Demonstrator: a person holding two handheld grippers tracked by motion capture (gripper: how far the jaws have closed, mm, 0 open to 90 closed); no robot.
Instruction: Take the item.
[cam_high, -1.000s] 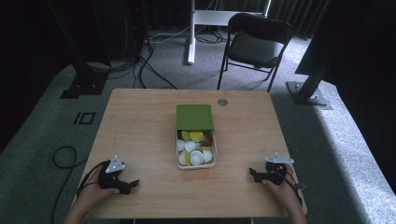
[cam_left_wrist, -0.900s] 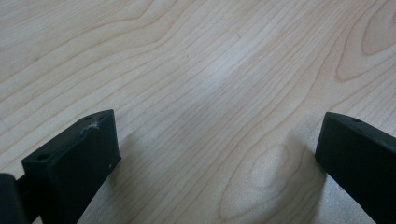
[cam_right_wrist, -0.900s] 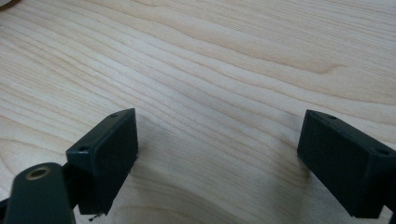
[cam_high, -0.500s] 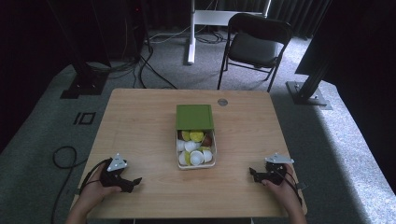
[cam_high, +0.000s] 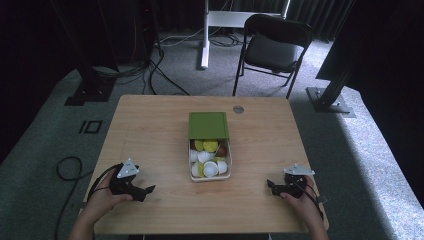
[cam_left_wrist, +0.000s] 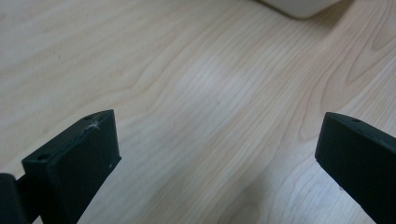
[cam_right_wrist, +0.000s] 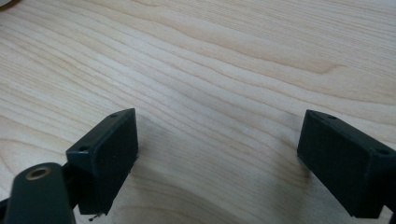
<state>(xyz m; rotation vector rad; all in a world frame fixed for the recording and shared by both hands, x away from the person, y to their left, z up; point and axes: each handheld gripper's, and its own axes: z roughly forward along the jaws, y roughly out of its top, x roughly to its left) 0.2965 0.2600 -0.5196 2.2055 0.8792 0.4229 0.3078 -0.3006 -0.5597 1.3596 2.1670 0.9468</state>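
A cream box (cam_high: 228, 173) with a green lid (cam_high: 208, 124) slid halfway back stands at the middle of the wooden table (cam_high: 150, 125). Several white and yellow capsules (cam_high: 210, 168) fill its uncovered half. My left gripper (cam_high: 145, 191) rests on the table near the front left edge, open, with bare wood between its jaws (cam_left_wrist: 215, 154). A corner of the box (cam_left_wrist: 303, 5) peeks in at the top of the left gripper view. My right gripper (cam_high: 270, 186) lies near the front right edge, also open over bare wood (cam_right_wrist: 219, 149).
A small round grey disc (cam_high: 238, 109) lies on the table behind the box. Beyond the table stand a black folding chair (cam_high: 272, 47), a white desk leg (cam_high: 204, 35) and dark stands with cables on the carpet.
My left gripper has slid a little to the right along the front edge. The right gripper and the box have stayed put.
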